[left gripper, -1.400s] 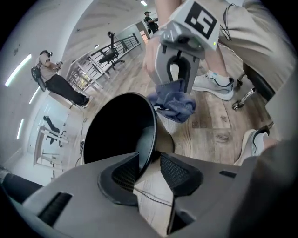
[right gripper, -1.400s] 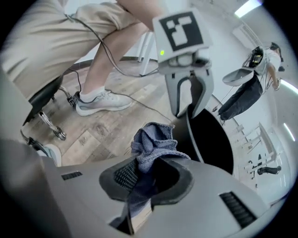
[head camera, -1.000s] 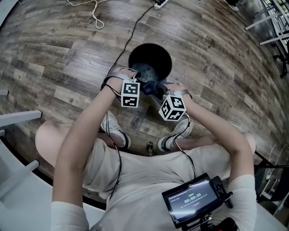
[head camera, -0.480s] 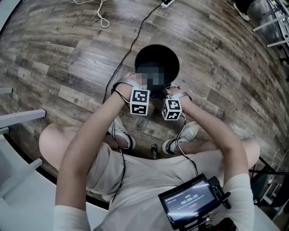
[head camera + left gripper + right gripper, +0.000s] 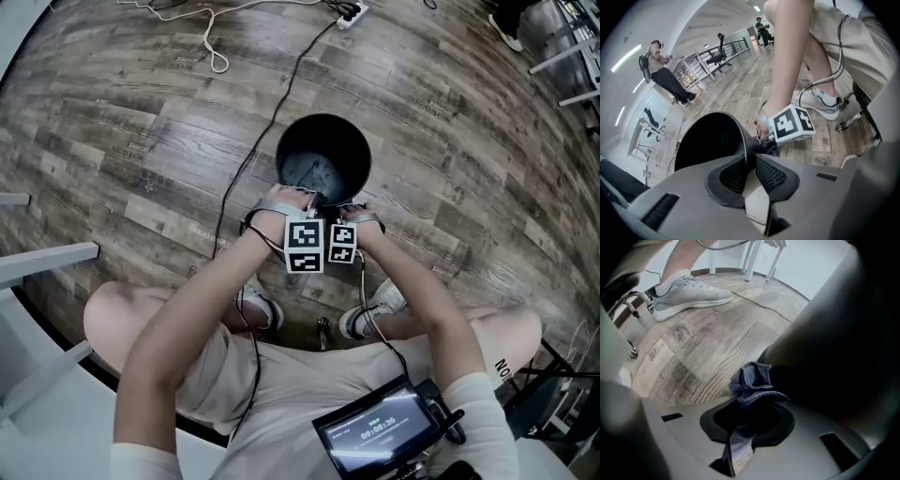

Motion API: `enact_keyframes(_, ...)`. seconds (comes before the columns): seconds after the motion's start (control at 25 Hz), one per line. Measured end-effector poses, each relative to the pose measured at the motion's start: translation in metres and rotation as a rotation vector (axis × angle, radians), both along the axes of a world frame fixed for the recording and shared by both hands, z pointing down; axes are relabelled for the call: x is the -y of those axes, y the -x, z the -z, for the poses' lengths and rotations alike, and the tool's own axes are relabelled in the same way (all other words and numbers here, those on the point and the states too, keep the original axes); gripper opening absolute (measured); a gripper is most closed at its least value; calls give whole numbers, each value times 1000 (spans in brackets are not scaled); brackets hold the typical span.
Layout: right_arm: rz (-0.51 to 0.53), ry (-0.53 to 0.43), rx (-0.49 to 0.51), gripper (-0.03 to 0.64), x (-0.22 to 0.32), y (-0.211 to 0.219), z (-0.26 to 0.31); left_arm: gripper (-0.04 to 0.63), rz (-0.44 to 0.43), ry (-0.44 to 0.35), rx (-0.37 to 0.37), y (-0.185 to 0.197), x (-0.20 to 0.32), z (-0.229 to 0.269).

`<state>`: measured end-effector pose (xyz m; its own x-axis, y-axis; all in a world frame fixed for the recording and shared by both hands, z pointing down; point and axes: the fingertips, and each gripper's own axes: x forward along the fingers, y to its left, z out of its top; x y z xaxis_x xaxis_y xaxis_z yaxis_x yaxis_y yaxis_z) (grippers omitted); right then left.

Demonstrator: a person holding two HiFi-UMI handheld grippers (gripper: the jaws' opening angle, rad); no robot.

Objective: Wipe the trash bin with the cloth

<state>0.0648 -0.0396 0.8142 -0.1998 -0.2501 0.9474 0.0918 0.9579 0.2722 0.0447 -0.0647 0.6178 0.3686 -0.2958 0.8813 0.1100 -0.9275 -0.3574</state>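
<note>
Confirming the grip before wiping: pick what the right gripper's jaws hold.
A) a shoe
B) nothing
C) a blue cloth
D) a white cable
C: in the right gripper view, the right gripper is shut on a bunched blue cloth that sticks out past its jaws.

Head view overhead, gripper views close, all sharing trash bin (image 5: 279, 161)

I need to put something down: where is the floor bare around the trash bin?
Bare floor lies right of the trash bin, and left of the black cable. Crowded: the near side, between bin and shoes, and the far left around the white cord.
</note>
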Motion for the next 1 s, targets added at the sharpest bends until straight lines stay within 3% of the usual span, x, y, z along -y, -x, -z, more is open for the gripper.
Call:
enact_keyframes(0.24, -33, 40, 5, 64, -5, -1, 4, 76, 12, 121, -80, 0, -3, 4)
enact_keyframes(0.36, -29, 47, 59, 64, -16, -3, 27, 177, -39, 145, -70, 13, 0, 7)
enact_keyframes(0.64, 69, 15, 173, 64, -34, 3, 103, 204, -143, -22, 135, 58, 36, -4)
enact_keyframes(0.8, 14, -5, 313, 64, -31, 27, 170, 172, -189, -84, 170, 64, 36, -11)
enact_keyframes(1.0, 13, -50, 406, 64, -32, 48, 221, 150, -204, -76, 181, 62, 31, -11)
